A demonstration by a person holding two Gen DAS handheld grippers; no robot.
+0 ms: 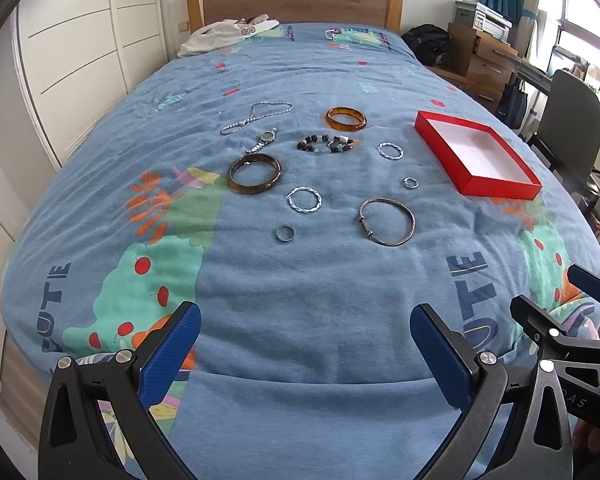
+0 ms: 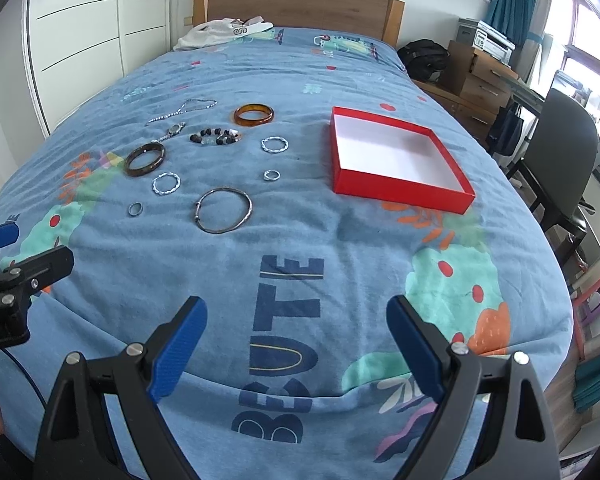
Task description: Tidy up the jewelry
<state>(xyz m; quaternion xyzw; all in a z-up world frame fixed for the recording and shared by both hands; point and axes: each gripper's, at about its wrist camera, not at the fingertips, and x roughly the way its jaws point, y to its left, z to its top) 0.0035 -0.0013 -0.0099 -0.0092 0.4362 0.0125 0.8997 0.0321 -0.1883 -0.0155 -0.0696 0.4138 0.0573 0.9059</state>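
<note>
The bed (image 1: 300, 288) carried scattered jewelry (image 1: 320, 168) beside an empty red box (image 2: 396, 160), presumably its destination. Left gripper (image 1: 304, 344) and right gripper (image 2: 296, 336) hovered, jaws apart, holding nothing.

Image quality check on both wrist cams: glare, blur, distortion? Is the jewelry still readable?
Left wrist: heavy fisheye bowing of the bed, dark vignette in the corners, window at upper right blown out; the thin metal bangle is sharp. Right wrist: same curvature, window overexposed, red box crisp with its white floor bright; the chain necklace is small and fine detail is lost.
</note>
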